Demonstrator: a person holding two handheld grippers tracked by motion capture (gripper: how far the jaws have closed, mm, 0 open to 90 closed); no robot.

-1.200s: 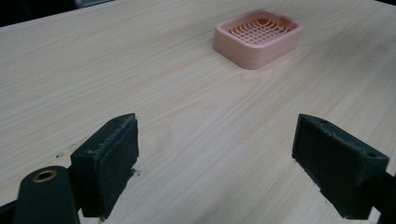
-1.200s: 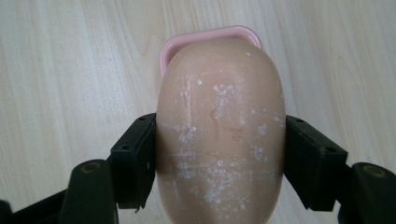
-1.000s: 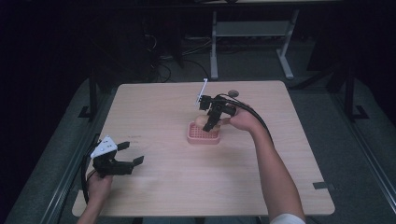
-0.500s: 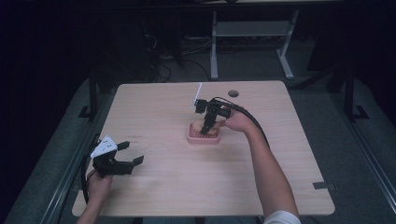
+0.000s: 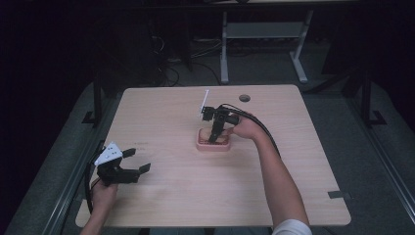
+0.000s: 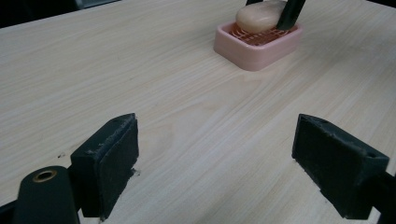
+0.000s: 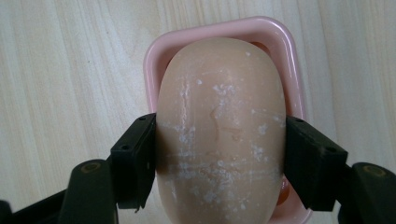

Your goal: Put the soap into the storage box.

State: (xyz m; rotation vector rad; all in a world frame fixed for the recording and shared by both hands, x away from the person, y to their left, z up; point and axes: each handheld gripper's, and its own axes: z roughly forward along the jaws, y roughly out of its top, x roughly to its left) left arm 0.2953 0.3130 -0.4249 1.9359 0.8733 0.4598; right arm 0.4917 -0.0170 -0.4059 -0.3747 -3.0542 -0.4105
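Right gripper (image 7: pixel 219 154): jaws clamped across the short width of the bar of soap (image 7: pixel 219 130), pads pressing its two long flanks, so the grip sits on the narrowest, flattest span. The soap is over the pink soap dish (image 7: pixel 292 56), long axis matching the dish's; the rim shows at 12 o'clock and along both sides. Whether the soap touches the ribs, I cannot tell. Judgement: it is being seated in the dish, release not yet made.

High view: the right gripper (image 5: pixel 214 139) points down into the dish (image 5: pixel 201 146), near the middle of the table (image 5: pixel 293 161).

Left gripper (image 5: pixel 132 161): at 7 o'clock near the table edge, jaws wide apart, nothing between them, well apart from the dish.
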